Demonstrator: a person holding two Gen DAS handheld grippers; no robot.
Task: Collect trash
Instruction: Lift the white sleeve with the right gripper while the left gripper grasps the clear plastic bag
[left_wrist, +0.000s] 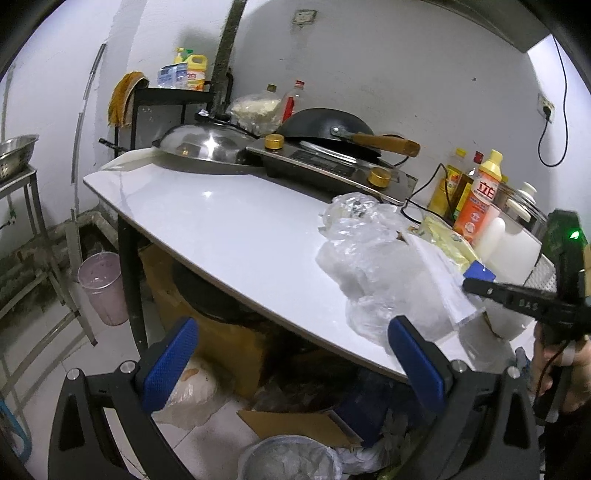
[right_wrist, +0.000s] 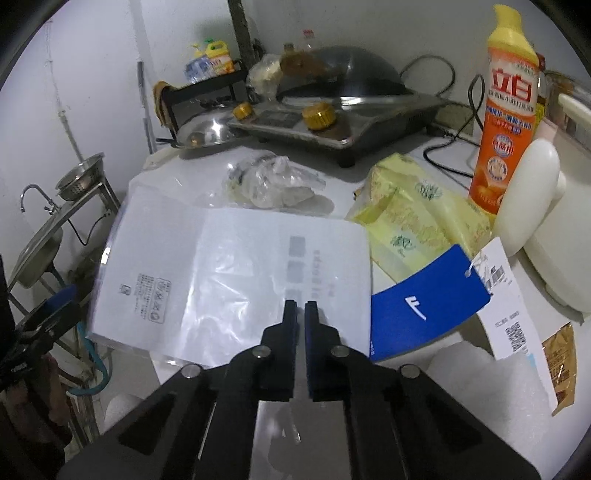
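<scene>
The right gripper is clenched on the near edge of a flat white plastic bag, which stretches forward and to its left over the worktop. The left gripper hangs released, nothing between its fingers, off the worktop's edge with a lined bin below it. The thin pinch on slick film could slip, and dragging the bag might sweep the blue tag just right of the gripper, or the crumpled clear wrap ahead, onto the floor. Only the left view shows the bin and floor clutter; only the right view shows the grip itself, the tag and the tissue pack.
</scene>
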